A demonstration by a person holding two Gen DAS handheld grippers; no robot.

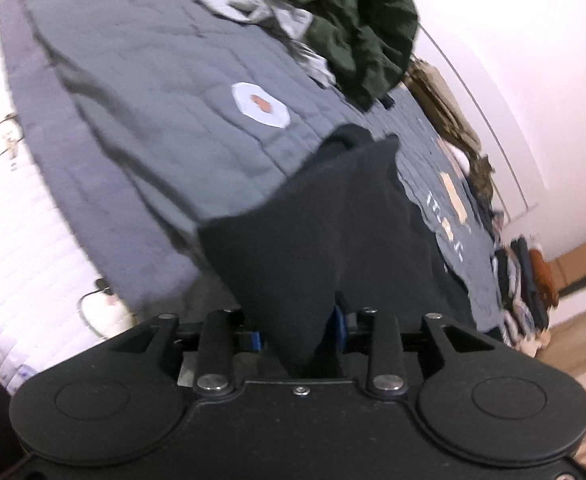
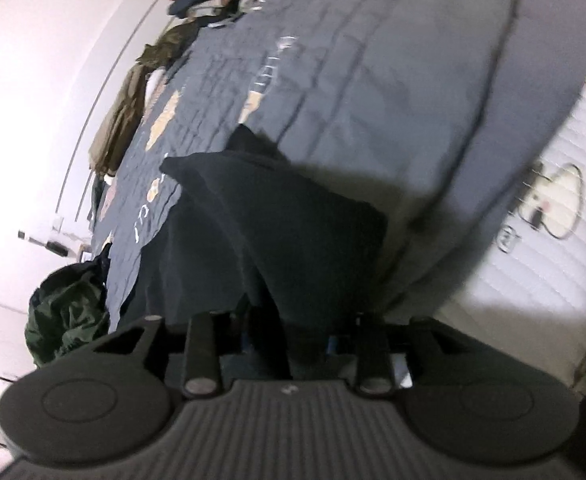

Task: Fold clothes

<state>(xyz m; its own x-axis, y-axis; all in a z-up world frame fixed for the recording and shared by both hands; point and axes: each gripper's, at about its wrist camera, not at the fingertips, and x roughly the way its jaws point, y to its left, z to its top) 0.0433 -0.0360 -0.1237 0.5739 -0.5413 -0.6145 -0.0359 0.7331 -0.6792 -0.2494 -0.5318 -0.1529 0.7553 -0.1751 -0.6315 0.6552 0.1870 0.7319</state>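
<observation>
Both wrist cameras are looking down close along their fingers, sharing the dark folded garment (image 1: 313, 240) (image 2: 277, 220) on the grey quilted bedspread (image 1: 153, 100) (image 2: 413, 80).

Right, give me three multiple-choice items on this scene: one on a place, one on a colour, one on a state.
1. Where is the black garment?
A. On the floor
B. Between the left tongs, running out over the grey quilt
C. On top of the green heap

2. What colour is the round patch on the quilt?
A. White with an orange mark
B. Plain red
C. Yellow

3. How does the dark green garment lie?
A. Neatly folded
B. On a hanger
C. Crumpled in a heap

Key: 1 B, the black garment runs from the left tongs onto the grey quilt. 2 A, the round patch shows it. 3 C, the dark green garment is bunched up.
</observation>
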